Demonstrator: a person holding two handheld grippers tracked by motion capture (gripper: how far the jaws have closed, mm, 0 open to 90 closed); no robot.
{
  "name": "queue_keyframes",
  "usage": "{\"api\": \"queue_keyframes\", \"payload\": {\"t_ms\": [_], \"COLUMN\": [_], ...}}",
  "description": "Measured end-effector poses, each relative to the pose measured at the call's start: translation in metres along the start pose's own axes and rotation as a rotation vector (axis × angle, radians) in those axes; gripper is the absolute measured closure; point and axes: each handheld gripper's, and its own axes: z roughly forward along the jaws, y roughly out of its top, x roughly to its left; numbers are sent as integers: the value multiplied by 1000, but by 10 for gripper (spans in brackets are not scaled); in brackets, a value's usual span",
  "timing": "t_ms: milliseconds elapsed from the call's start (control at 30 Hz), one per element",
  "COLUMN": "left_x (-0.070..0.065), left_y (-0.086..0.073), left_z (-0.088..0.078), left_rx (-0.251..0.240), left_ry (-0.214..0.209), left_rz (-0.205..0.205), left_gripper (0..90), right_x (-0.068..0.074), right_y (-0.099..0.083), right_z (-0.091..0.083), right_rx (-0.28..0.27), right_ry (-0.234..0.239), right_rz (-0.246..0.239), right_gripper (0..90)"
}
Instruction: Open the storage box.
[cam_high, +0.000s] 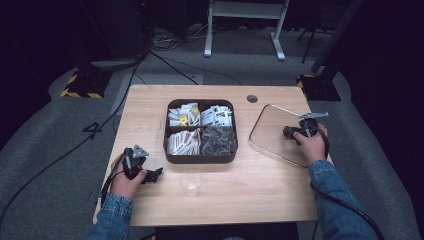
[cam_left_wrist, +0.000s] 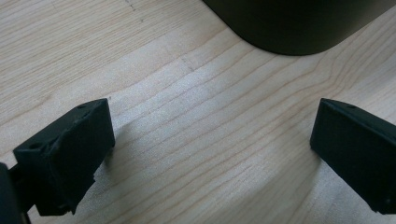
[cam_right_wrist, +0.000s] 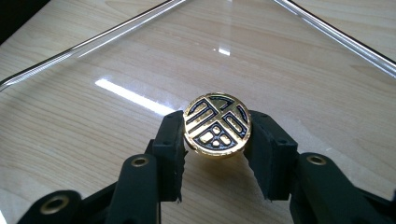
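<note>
Two jaws of your right gripper (cam_right_wrist: 217, 140) pinch a gold coin (cam_right_wrist: 217, 124) above the glass tray (cam_right_wrist: 140, 70). Your left gripper (cam_left_wrist: 210, 154) gapes empty near the box (cam_left_wrist: 294, 23).

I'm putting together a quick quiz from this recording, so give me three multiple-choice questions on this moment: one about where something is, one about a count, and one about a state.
1. Where does the clear plastic cup stand?
A. Inside the tray
B. On the table, on the person's side of the compartment box
C. Inside the box

2. How many compartments does the dark compartment box have?
A. Two
B. Four
C. Six

3. What is the right gripper doing?
A. Hanging open over the table
B. Shut on a gold and black disc
C. Shut on the cup

Answers: 1 B, the high view shows the cup on bare wood just below the box. 2 B, dividers split the box into a two by two grid. 3 B, the right gripper view shows the gold and black disc clamped between both jaws over the clear tray.
</note>
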Motion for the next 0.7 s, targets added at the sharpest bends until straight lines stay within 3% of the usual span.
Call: {"api": "queue_keyframes", "payload": {"t_ms": [500, 700], "left_x": [0, 0], "left_y": [0, 0], "left_z": [0, 0], "left_rx": [0, -2], "left_ry": [0, 1], "left_rz": [0, 1], "left_gripper": [2, 2], "right_x": [1, 3], "right_y": [-3, -1], "right_z": [2, 0], "right_rx": [-7, -35], "right_ry": [-8, -7], "right_rz": [4, 19], "right_gripper": [581, 519]}}
